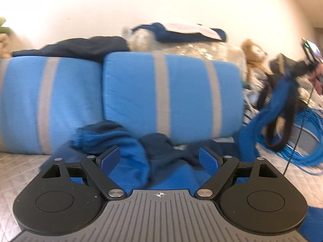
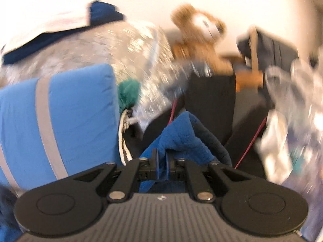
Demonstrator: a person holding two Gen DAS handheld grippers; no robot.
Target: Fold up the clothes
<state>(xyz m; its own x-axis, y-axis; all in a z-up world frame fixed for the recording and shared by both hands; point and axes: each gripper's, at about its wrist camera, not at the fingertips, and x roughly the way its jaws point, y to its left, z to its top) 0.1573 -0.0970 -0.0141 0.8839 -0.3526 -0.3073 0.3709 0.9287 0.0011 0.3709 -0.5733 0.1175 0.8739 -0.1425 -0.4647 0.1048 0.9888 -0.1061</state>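
A blue fleece garment [image 1: 129, 157] lies crumpled on the quilted grey bed cover [image 1: 18, 165], in front of the blue striped pillows. My left gripper [image 1: 160, 158] is open just above the crumpled part, with cloth between and below its blue pads [image 1: 110, 158]. One edge of the garment [image 1: 270, 109] stretches up to the right, where my right gripper [image 1: 302, 64] holds it raised. In the right wrist view my right gripper [image 2: 161, 161] is shut on a fold of the blue garment [image 2: 179, 135].
Two blue pillows with grey stripes [image 1: 161, 92] stand behind the garment. Dark clothes [image 1: 80, 46] lie on top of them. A brown teddy bear [image 2: 201, 32], a shiny plastic-wrapped bundle [image 2: 121, 46], black items [image 2: 212, 104] and a blue cord coil [image 1: 306, 139] crowd the right side.
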